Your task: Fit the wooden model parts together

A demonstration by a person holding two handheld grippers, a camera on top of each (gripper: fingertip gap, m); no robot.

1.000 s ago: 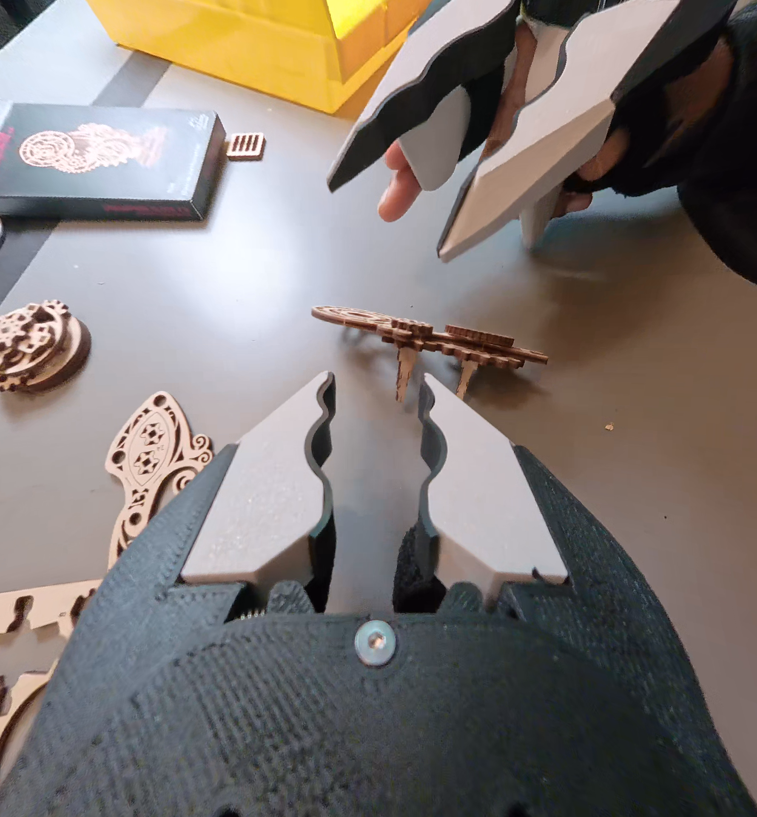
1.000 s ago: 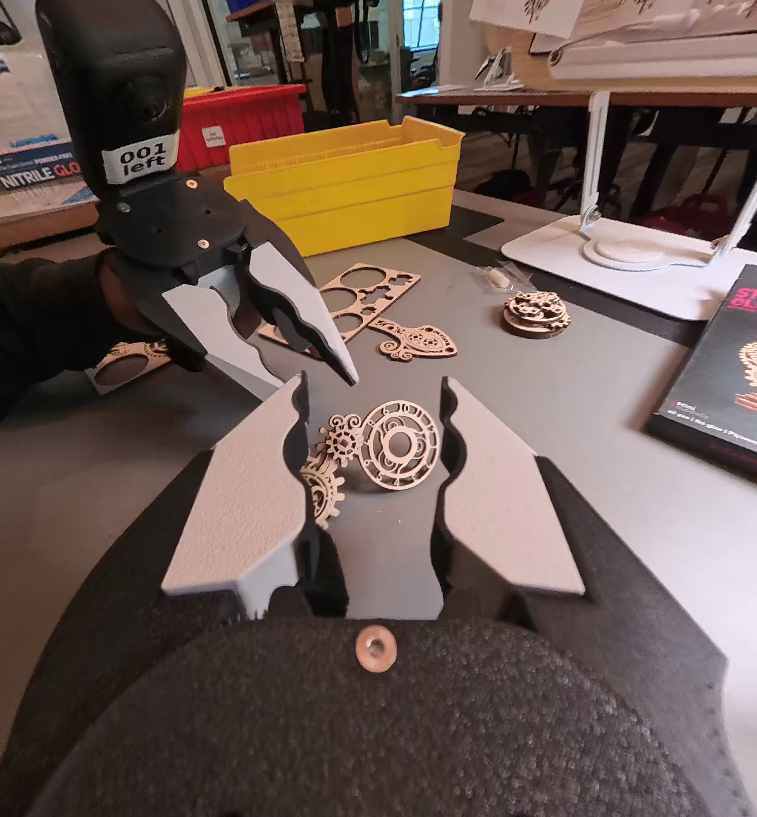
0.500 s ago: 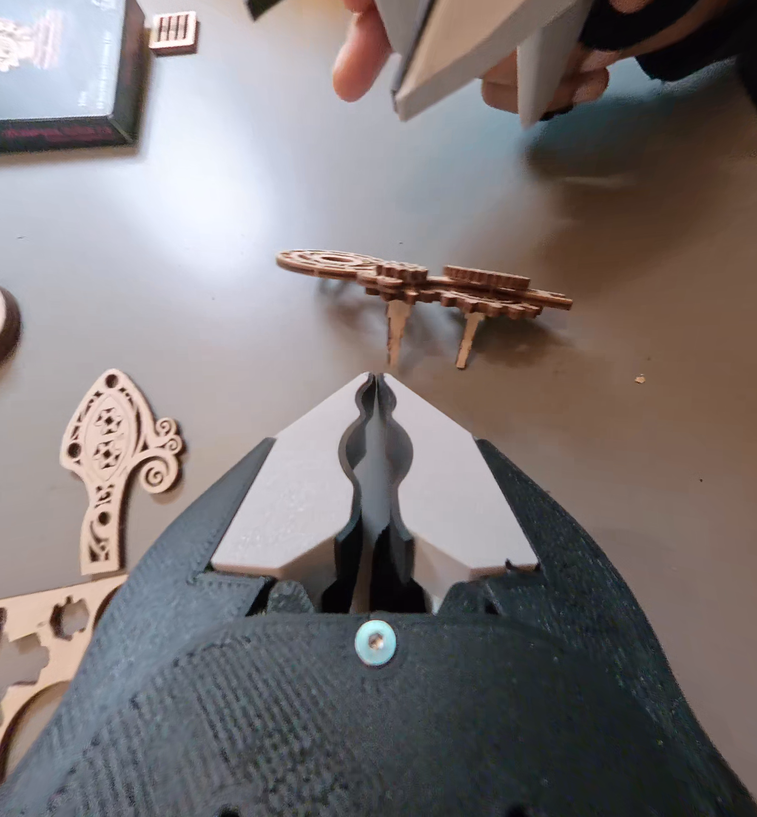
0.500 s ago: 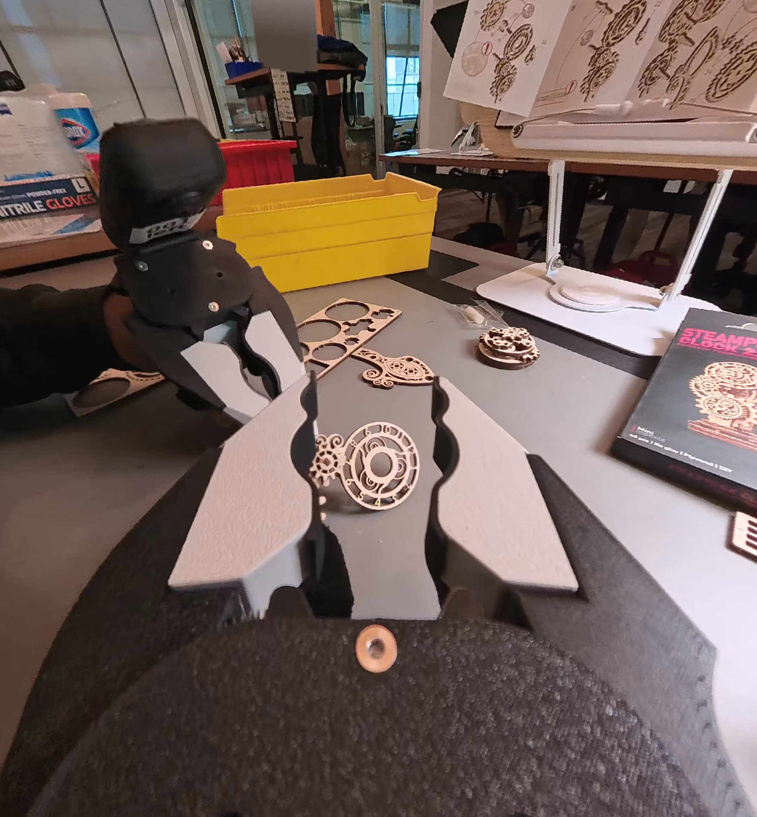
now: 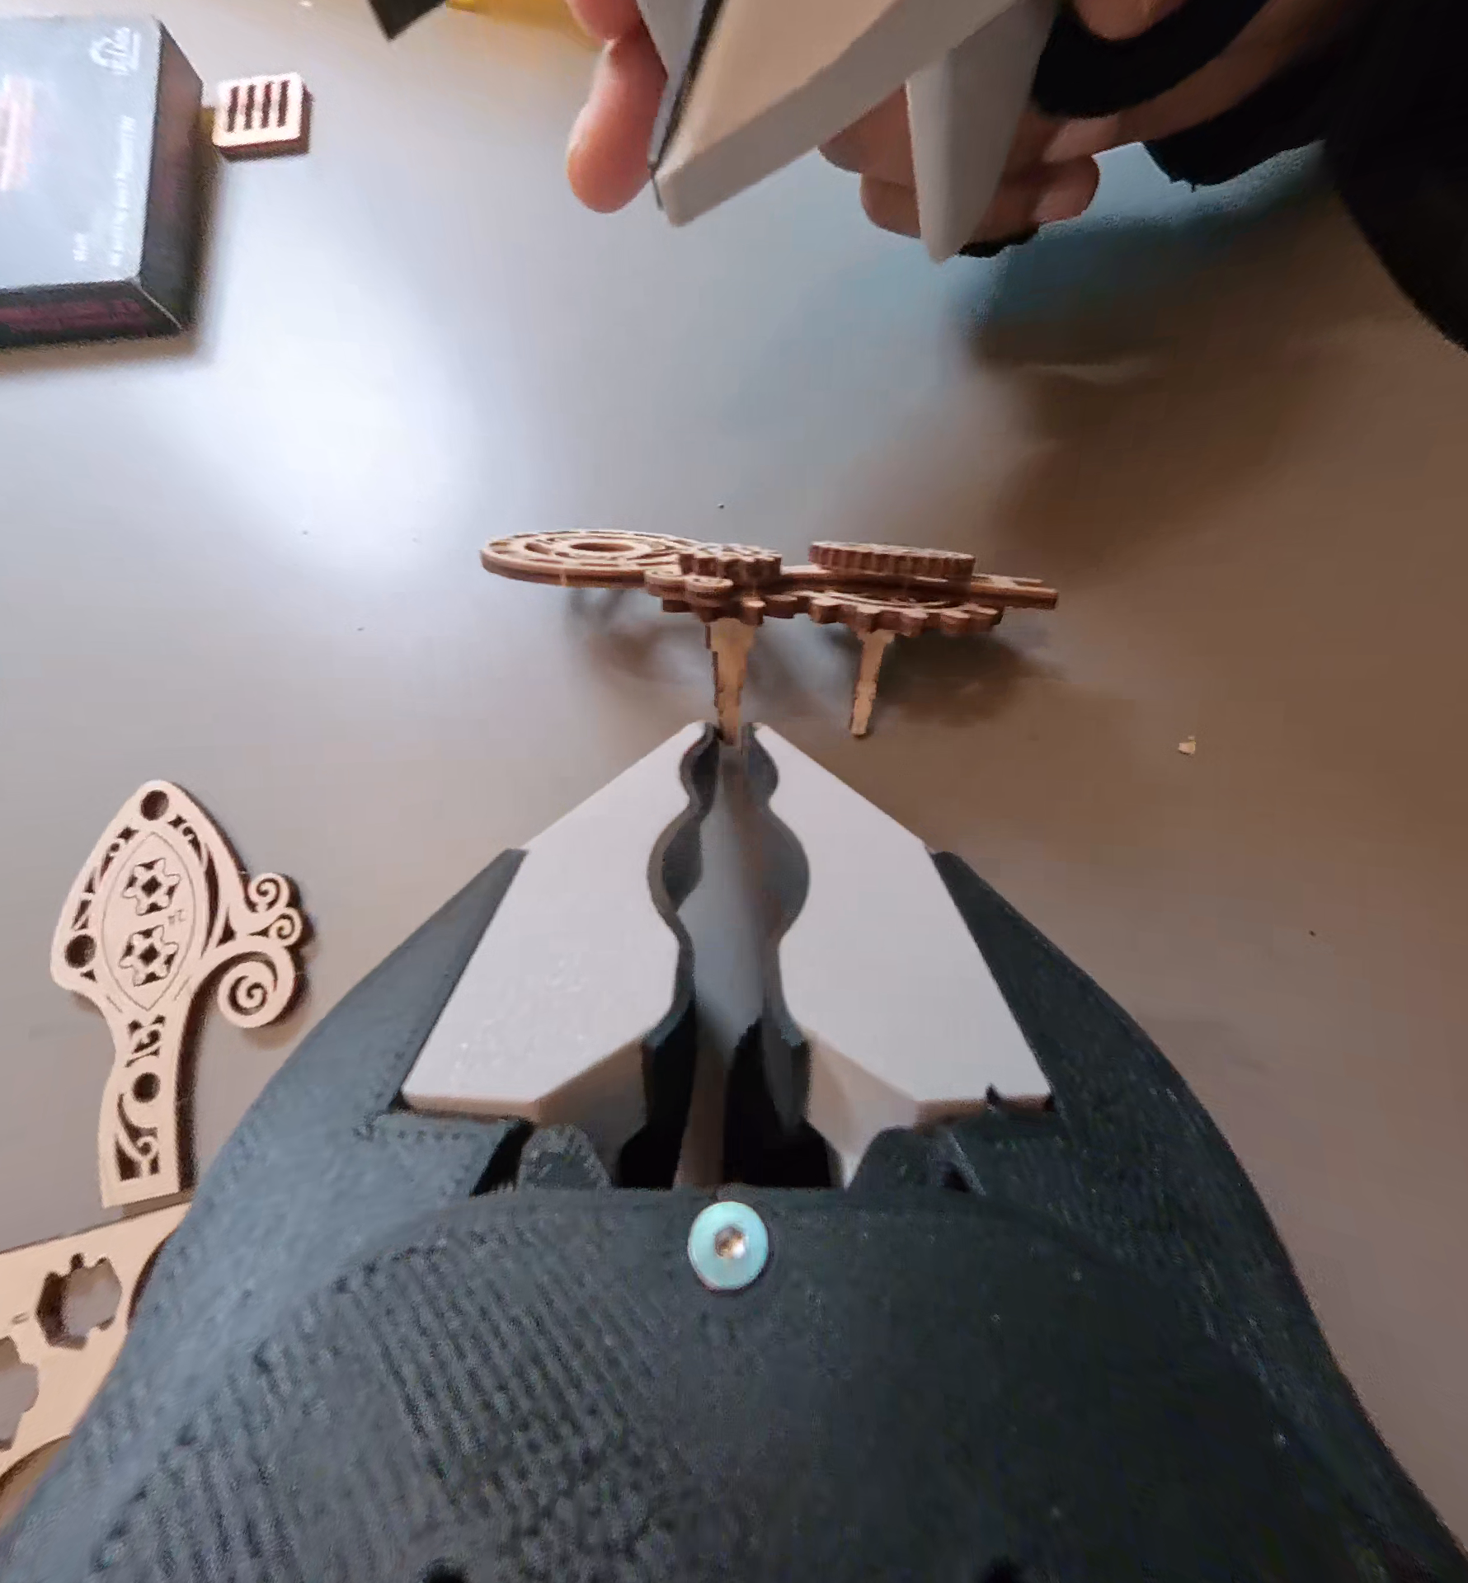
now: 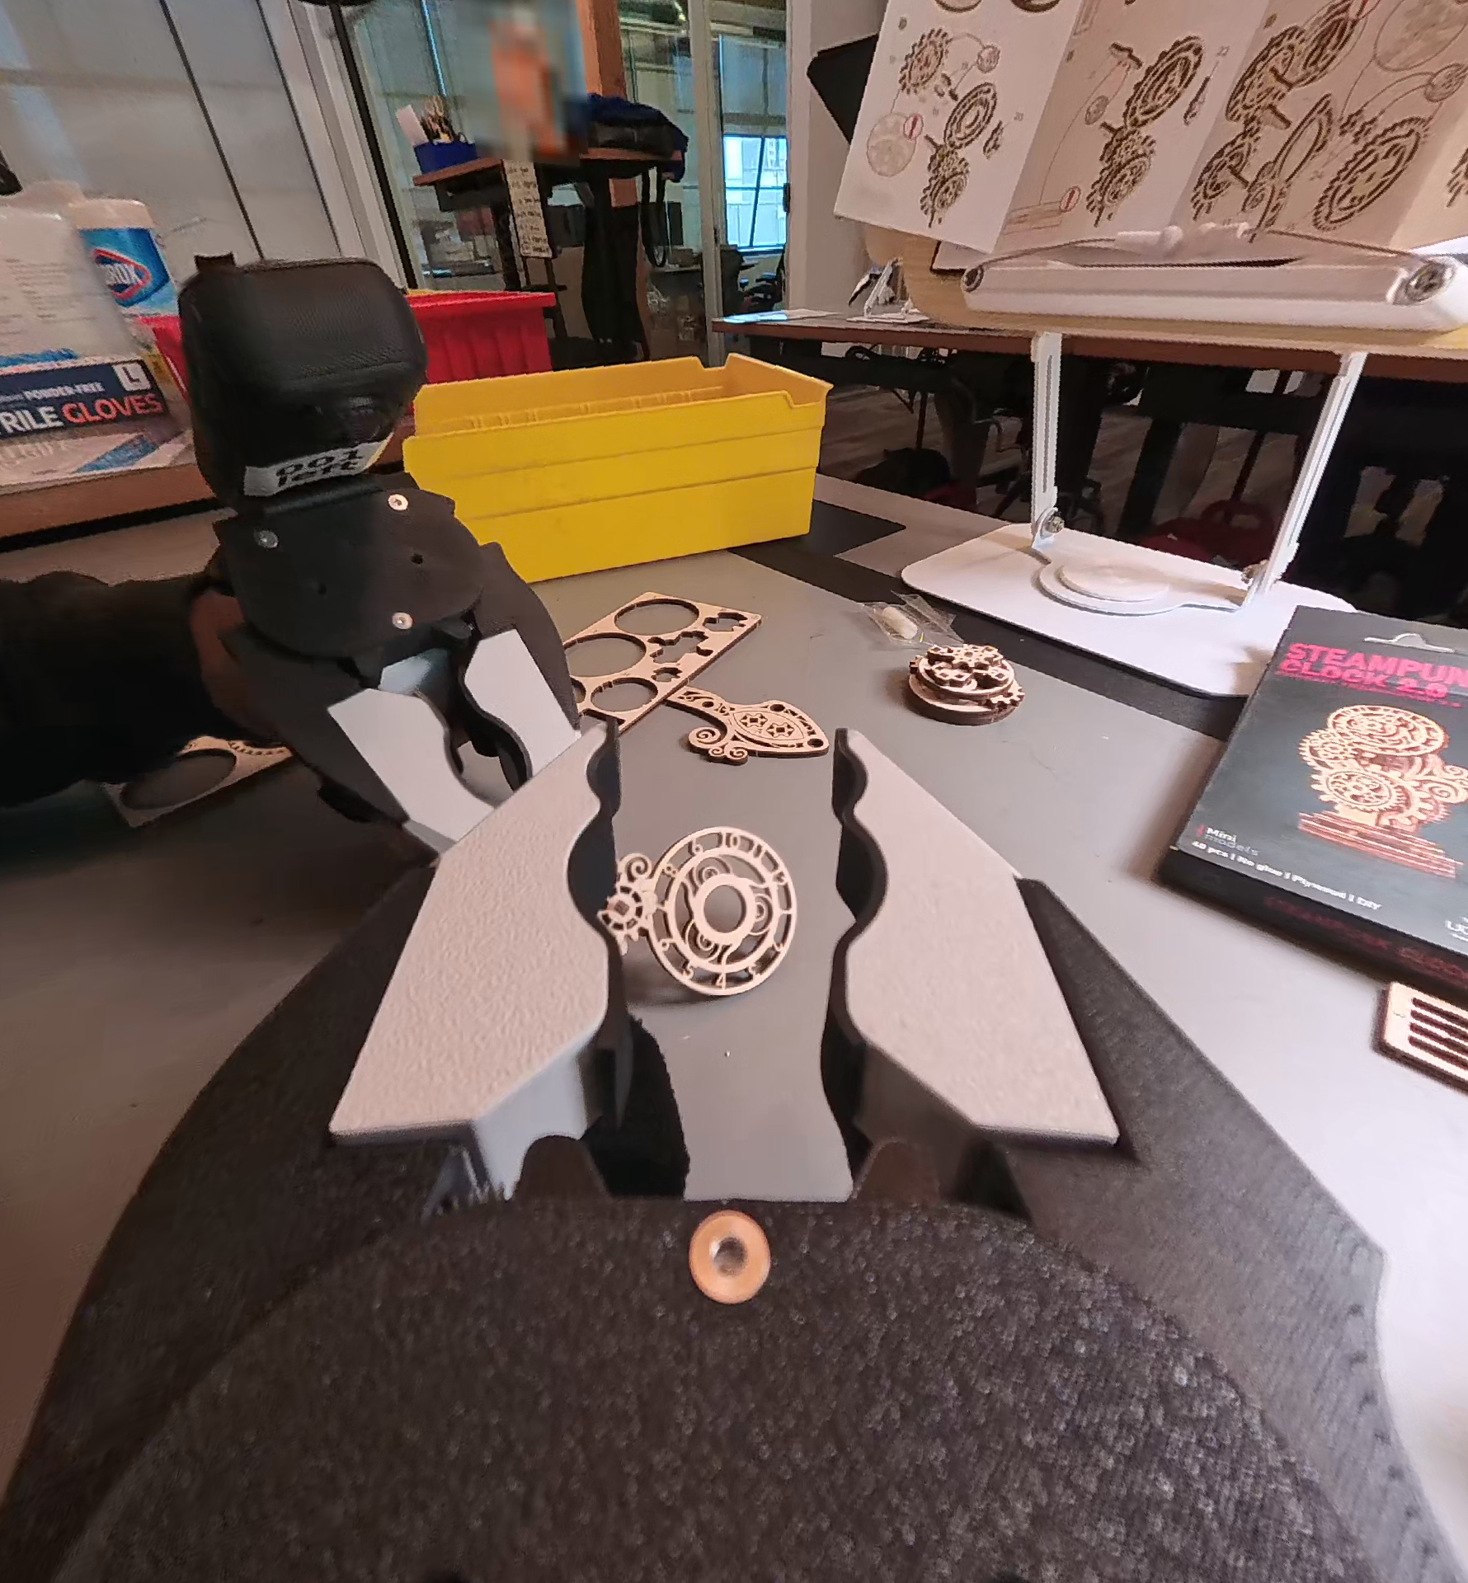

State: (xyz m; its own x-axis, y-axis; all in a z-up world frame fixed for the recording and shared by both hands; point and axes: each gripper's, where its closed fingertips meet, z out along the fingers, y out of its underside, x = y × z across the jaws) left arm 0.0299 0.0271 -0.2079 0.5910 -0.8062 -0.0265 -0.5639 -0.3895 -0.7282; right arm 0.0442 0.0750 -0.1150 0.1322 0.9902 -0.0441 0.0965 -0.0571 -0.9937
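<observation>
The left gripper point(image 5: 729, 743) is seen nearest in its own view, its grey fingers point(image 5: 585, 942) pressed almost together and pinching at their tips the lower end of a pale wooden peg point(image 5: 731, 677); that peg hangs from the gear assembly point(image 5: 765, 578), a flat piece of dial ring and cogs held level above the grey table point(image 5: 371, 480); a second peg point(image 5: 868, 681) hangs free beside it; whether either peg touches the table cannot be told. In the right wrist view the right gripper point(image 6: 724, 754) is held with its fingers point(image 6: 953, 925) spread wide and empty, and the dial end of the assembly is framed between them, its far part hidden behind the left finger. To the side lie an ornate wooden plate point(image 5: 156, 959) and a cut-out sheet point(image 6: 653, 651), partly cut off in the left wrist view; a small slatted piece point(image 6: 1450, 1041) lies by a black box point(image 6: 1356, 797) bearing printed writing and a picture of the model. Farther off are seen a round gear stack point(image 6: 962, 677), a yellow bin point(image 6: 619, 462), a white stand point(image 6: 1142, 582) carrying instruction sheets point(image 6: 1185, 111), and a labelled glove carton point(image 6: 54, 411); a blurred patch covers part of the background.
</observation>
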